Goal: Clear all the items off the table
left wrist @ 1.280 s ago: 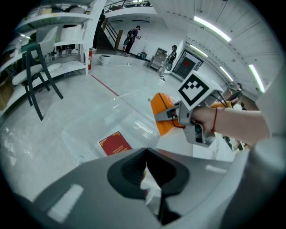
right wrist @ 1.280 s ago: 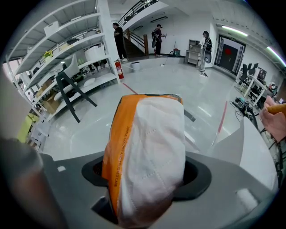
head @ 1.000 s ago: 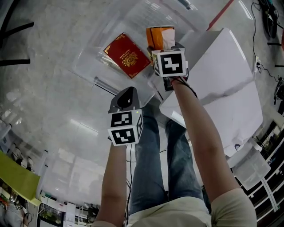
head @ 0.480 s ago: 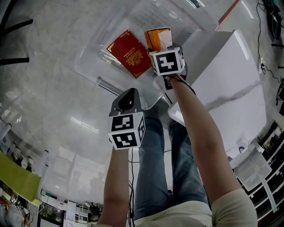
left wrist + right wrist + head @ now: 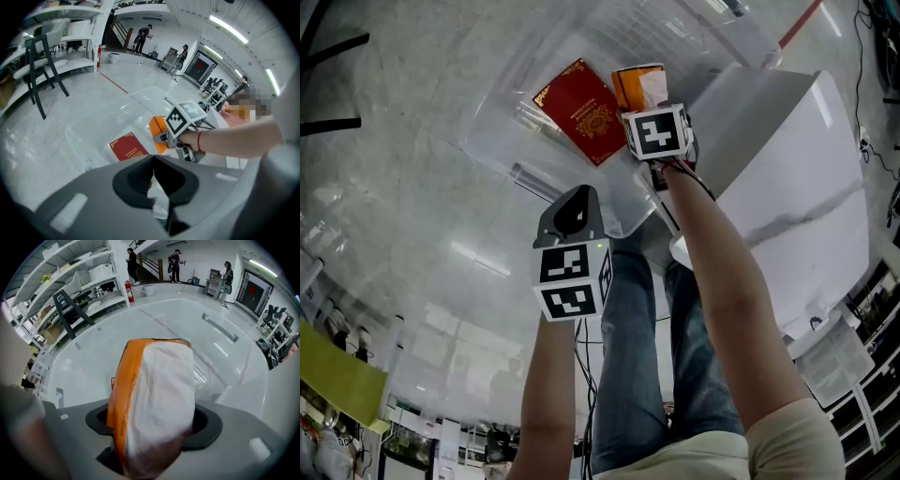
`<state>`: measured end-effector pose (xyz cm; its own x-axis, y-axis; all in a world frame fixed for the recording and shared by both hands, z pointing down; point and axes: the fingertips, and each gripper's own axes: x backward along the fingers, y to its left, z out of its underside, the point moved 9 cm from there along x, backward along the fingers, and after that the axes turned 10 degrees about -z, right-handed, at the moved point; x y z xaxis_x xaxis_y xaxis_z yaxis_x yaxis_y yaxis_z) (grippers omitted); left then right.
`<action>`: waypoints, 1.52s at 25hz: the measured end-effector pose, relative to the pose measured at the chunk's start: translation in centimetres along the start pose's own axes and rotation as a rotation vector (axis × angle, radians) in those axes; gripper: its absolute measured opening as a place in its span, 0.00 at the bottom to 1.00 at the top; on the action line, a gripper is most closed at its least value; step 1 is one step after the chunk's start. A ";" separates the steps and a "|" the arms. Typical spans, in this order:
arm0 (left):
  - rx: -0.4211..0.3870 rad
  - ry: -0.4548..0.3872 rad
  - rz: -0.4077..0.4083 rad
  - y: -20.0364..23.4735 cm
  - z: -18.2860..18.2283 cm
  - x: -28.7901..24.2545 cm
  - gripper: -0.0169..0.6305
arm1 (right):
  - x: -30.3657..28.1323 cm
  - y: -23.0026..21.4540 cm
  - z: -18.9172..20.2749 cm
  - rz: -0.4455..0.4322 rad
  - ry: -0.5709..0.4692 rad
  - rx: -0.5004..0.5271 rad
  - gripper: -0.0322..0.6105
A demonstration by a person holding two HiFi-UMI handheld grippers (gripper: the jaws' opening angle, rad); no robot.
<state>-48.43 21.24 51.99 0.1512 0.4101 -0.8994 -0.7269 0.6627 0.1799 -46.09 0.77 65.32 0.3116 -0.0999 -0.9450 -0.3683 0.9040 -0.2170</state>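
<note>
Writing on the tissue pack: I see a thin line of small print down the orange side of the tissue pack [image 5: 154,399]. It is too small for me to read.
Writing on the red booklet: the red booklet [image 5: 581,111] has a gold badge and gold letters on its cover. I cannot read them.
Marks on the tongs: each pair carries a cube with black and white square marks. I see no words on them.
Tissue packs: one, orange and white.
Red booklets: one.
Bins: one clear bin [image 5: 492,131], standing on the floor.
Tabletops: one white tabletop [image 5: 787,159], just beside the bin.
Tongs: two pairs, one in each of my hands.
Right tongs: my right tongs [image 5: 152,420] stand wide apart and squeeze the tissue pack between them. The pack fills the gap from side to side and sticks out past the tips.
Left tongs: my left tongs [image 5: 152,161] are pressed tight together with nothing in them. They touch nothing and point down near the bin's near edge.
Where the tissue pack is: off the tabletop and over the clear bin, just beside the red booklet in the head view. I cannot tell if it touches the bottom of the bin.
Where the red booklet is: flat inside the bin, cover up.
</note>
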 end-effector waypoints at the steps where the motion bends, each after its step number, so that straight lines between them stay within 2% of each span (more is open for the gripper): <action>1: -0.001 0.001 -0.001 0.1 0.0 -0.1 0.04 | -0.4 0.0 0.2 0.001 0.005 0.005 0.61; 12: 0.017 0.003 -0.006 0.8 0.3 -0.6 0.04 | -2.2 0.7 2.1 -0.015 0.055 0.032 0.61; 21: 0.021 0.006 -0.002 0.6 0.5 -0.3 0.04 | -1.7 1.1 2.3 -0.014 0.048 0.037 0.70; 26: 0.019 0.005 -0.003 0.3 0.5 -0.1 0.04 | -0.9 1.1 2.4 0.007 0.016 0.052 0.70; 35: 0.001 -0.004 0.001 -0.9 0.5 0.7 0.04 | 0.6 1.3 2.3 -0.012 0.004 0.045 0.70; 38: -0.002 -0.006 -0.001 -1.2 0.5 0.9 0.04 | 1.3 1.4 2.4 -0.008 -0.006 0.039 0.62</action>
<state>-47.12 21.13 51.16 0.1564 0.4133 -0.8970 -0.7282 0.6618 0.1780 -44.11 2.88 64.37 0.3193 -0.1048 -0.9418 -0.3311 0.9189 -0.2145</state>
